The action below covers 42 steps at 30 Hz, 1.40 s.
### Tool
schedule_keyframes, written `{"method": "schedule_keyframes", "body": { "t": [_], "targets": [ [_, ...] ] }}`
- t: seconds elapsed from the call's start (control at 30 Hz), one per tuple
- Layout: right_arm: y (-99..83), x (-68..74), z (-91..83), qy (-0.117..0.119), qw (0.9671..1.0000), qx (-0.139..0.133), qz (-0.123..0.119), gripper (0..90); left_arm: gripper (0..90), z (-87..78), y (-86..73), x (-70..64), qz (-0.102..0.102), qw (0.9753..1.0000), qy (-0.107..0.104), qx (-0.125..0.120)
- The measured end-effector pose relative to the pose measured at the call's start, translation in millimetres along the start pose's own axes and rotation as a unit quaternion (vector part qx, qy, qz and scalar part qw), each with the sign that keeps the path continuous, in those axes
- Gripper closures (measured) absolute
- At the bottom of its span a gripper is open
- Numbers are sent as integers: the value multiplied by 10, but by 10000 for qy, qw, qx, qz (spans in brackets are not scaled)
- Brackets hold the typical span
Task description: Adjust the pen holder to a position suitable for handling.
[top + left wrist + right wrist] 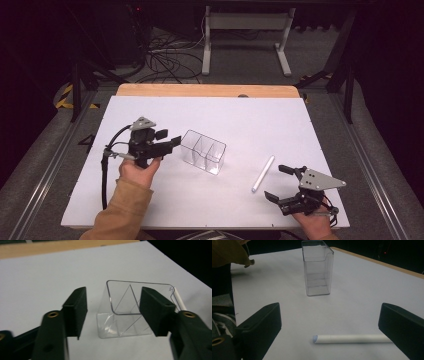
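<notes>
White pen (pixel 263 173) lies flat on the table (pixel 280 120), right of the clear divided box (pixel 203 151). Right gripper (pixel 279 183) sits just near it, jaws wide, empty. Left gripper (pixel 176 141) faces the box, open, holding nothing.

Evenly lit from above on the white table (pixel 210 200); dark surroundings, soft faint shadows, slight blur on near black jaws, mild grain.

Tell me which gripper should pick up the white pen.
Right. The right gripper is open beside the white pen, which lies between its jaws in its own view; the left gripper faces the clear holder.
</notes>
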State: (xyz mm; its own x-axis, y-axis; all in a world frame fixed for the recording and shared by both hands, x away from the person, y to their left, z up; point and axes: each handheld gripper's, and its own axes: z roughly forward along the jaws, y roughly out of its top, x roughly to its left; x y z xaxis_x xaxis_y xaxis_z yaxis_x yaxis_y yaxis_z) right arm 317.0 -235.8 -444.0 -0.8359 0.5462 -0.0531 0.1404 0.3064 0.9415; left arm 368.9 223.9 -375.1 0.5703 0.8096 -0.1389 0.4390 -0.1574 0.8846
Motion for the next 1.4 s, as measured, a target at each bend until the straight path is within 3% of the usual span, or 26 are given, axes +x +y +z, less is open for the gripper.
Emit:
{"method": "schedule_keyframes", "body": {
  "t": [0.03,0.13,0.2,0.23,0.27,0.4,0.43,0.47,0.6,0.7,0.83,0.97,1.17,1.27,1.4],
  "targets": [
    [40,15,34,31,10000,73,-22,85,265,-57,-47,12,127,9999,35,-112],
    [79,30,65,5,9999,110,-5,123,223,-207,-194,44,271,9991,-62,-311],
    [122,32,103,59,9998,177,59,170,191,-294,-291,85,435,9983,28,-394],
    [163,39,149,181,9995,249,75,272,160,-332,-333,100,428,9982,28,-420],
    [163,39,149,181,9995,249,75,272,160,-368,-370,118,440,9980,35,-445],
    [248,91,299,394,9981,467,7,564,127,-496,-510,151,497,9973,44,-545],
    [294,118,394,449,9974,567,-48,717,117,-521,-542,146,520,9968,50,-599],
    [294,118,394,449,9974,567,-48,717,117,-545,-568,144,578,9963,55,-627],
    [392,175,639,586,9947,848,-34,900,100,-619,-641,119,685,9945,64,-789],
    [455,270,943,582,9909,1197,-184,900,86,-641,-684,99,766,9931,24,-892],
    [464,327,1144,606,9884,1370,-242,900,68,-637,-722,74,941,9923,101,-797],
    [443,400,1399,599,9847,1613,-288,900,63,-642,-757,67,934,9918,63,-868],
    [430,410,1547,416,9841,1710,-248,900,61,-635,-786,67,919,9923,83,-827],
    [424,374,1569,447,9838,1732,-123,900,61,-639,-794,73,894,9922,91,-859],
    [419,354,1578,320,9839,1755,-136,900,61,-637,-796,79,913,9922,98,-844]
  ]
}}
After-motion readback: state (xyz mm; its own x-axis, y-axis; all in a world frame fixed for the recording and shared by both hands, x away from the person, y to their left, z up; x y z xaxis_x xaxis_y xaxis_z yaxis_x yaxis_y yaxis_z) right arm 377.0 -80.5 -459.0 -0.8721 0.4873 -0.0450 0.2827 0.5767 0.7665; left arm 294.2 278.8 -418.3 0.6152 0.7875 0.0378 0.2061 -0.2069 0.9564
